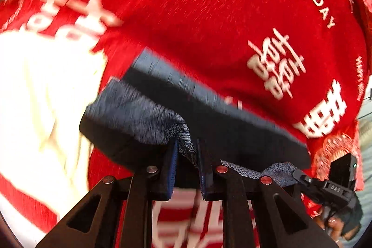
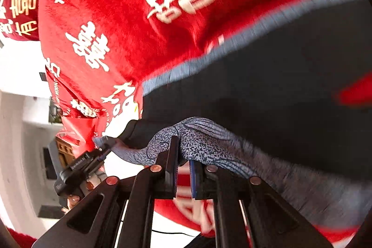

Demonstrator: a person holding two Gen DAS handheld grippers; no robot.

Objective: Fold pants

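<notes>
The pants (image 1: 232, 122) are dark, with a blue-grey band along one edge and a blue-grey patterned lining. They hang lifted over the red blanket (image 1: 197, 27). In the left wrist view my left gripper (image 1: 187, 148) is shut on a bunched fold of the patterned cloth. My right gripper (image 1: 298, 174) shows at the lower right, pinching the same edge further along. In the right wrist view my right gripper (image 2: 183, 152) is shut on the patterned edge of the pants (image 2: 279, 85). The left gripper (image 2: 102, 148) holds the far end of that stretched edge.
The red blanket (image 2: 127, 38) with white characters covers the surface below. A cream cloth (image 1: 41, 97) lies on it at the left. A hand (image 1: 332, 222) holds the other gripper. White walls and dark furniture (image 2: 48, 162) lie beyond the blanket's edge.
</notes>
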